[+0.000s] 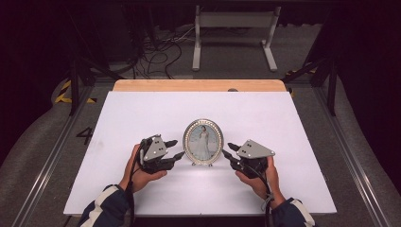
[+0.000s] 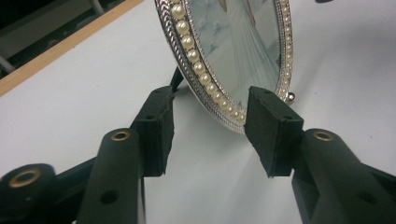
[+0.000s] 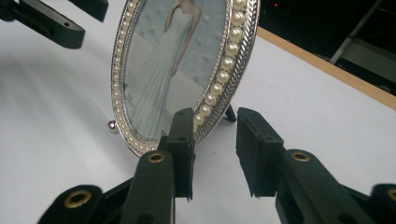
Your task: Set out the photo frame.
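1. The left tongs [image 1: 176, 148] sit on the white counter [image 1: 142, 113] just left of the oval photo frame [image 1: 203, 141]. Their jaws stand partly apart with the frame's pearl-trimmed lower edge [image 2: 219, 100] between the pads, and a gap shows on each side, so they grip nothing.
2. The frame stands upright near the middle of the counter, propped on its back stand and facing the person. It shows a figure in a long pale dress [image 3: 159, 79].
3. The right tongs [image 1: 229, 150] sit just right of the frame, also partly open. The silver rim [image 3: 219, 102] lies between the pads, close to the left pad but not pinched.
4. The step in hand looks like letting the frame go once it stands. To do it well, each hand should widen its jaws evenly, then draw straight out sideways and away, not upward, so no pad drags the rim or knocks the stand.
5. One side is best cleared slightly ahead of the other, with a check that the frame does not rock.
6. No brand, label or readable writing appears on the frame or the tongs. A painted "4" [image 1: 85, 135] marks the floor left of the counter.
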The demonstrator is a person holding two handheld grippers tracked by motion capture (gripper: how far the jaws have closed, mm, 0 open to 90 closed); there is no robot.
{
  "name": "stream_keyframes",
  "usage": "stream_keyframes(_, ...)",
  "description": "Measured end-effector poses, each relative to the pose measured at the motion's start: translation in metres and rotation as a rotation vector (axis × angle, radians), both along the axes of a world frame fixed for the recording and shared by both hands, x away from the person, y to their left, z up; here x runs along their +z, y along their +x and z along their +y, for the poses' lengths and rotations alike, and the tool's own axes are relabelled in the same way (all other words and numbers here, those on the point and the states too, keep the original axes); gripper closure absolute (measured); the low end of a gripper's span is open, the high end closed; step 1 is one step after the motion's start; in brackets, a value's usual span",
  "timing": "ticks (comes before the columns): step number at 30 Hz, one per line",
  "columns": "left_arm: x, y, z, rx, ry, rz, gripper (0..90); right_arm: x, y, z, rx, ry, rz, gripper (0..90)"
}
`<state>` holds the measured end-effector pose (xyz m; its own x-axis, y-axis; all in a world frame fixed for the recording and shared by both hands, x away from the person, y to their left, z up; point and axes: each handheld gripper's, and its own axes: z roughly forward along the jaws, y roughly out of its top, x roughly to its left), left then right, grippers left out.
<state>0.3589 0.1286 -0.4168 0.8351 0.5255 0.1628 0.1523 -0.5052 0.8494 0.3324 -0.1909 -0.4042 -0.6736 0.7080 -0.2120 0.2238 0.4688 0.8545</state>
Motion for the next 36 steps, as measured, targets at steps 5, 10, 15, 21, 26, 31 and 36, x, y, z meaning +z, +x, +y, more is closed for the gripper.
stream_keyframes(5,0.0,-0.006,0.009,0.016,0.016,-0.022,46.5,0.0,-0.004,-0.009,-0.005,-0.008,0.005,62.7)
stream_keyframes(10,-0.002,-0.011,0.019,0.022,0.056,-0.035,43.0,-0.002,-0.008,-0.02,-0.02,-0.026,0.008,58.2)
stream_keyframes(15,-0.004,-0.015,0.026,0.043,0.054,-0.034,39.4,-0.004,-0.011,-0.028,-0.034,-0.026,0.011,55.9)
stream_keyframes(21,-0.007,-0.02,0.035,0.058,0.063,-0.036,36.9,-0.007,-0.015,-0.034,-0.045,-0.041,0.015,50.4)
stream_keyframes(26,-0.012,-0.027,0.046,0.07,0.081,-0.031,33.3,-0.011,-0.02,-0.039,-0.06,-0.058,0.016,44.3)
stream_keyframes(31,-0.018,-0.033,0.057,0.083,0.096,-0.016,30.3,-0.015,-0.024,-0.048,-0.078,-0.058,0.014,37.6)
stream_keyframes(36,-0.027,-0.039,0.071,0.108,0.111,0.0,25.3,-0.021,-0.028,-0.06,-0.098,-0.036,0.044,28.4)
